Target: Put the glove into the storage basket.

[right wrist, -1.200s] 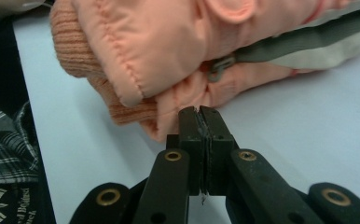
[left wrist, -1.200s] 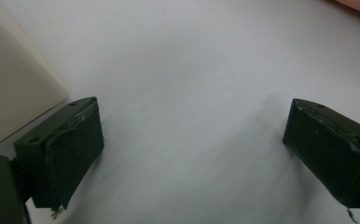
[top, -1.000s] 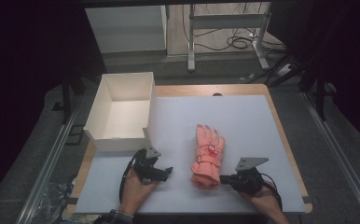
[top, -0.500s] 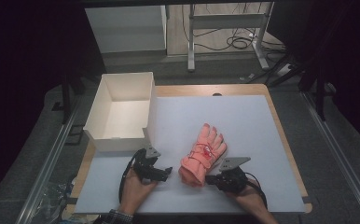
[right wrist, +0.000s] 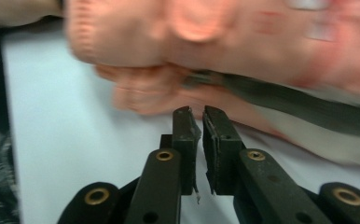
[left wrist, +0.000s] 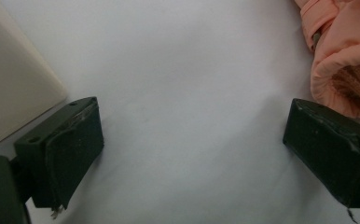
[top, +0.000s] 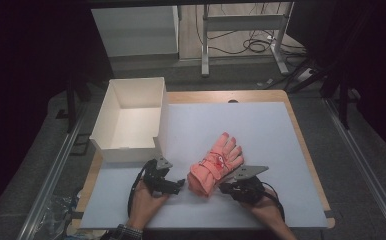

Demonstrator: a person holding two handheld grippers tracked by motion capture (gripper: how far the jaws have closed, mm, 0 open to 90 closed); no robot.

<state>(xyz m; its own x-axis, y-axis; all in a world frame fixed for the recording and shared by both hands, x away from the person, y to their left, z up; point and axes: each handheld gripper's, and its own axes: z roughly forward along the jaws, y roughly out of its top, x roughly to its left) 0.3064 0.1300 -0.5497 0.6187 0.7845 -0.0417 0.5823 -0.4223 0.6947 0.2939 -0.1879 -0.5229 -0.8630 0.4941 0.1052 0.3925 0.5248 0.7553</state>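
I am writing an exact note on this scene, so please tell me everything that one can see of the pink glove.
The glove is salmon pink, padded like a winter glove, with a ribbed knit lining inside its open cuff and a small red mark on its back. It lies flat on the white table cover, turned at an angle: the fingers point up and to the right in the high view, and the cuff faces the person. The right gripper is at its lower side with its jaws nearly together; whether it touches cannot be told.

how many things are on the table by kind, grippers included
pink glove: 1
white open box: 1
hand-held gripper: 2, the left hand-held gripper and the right hand-held gripper
total: 4
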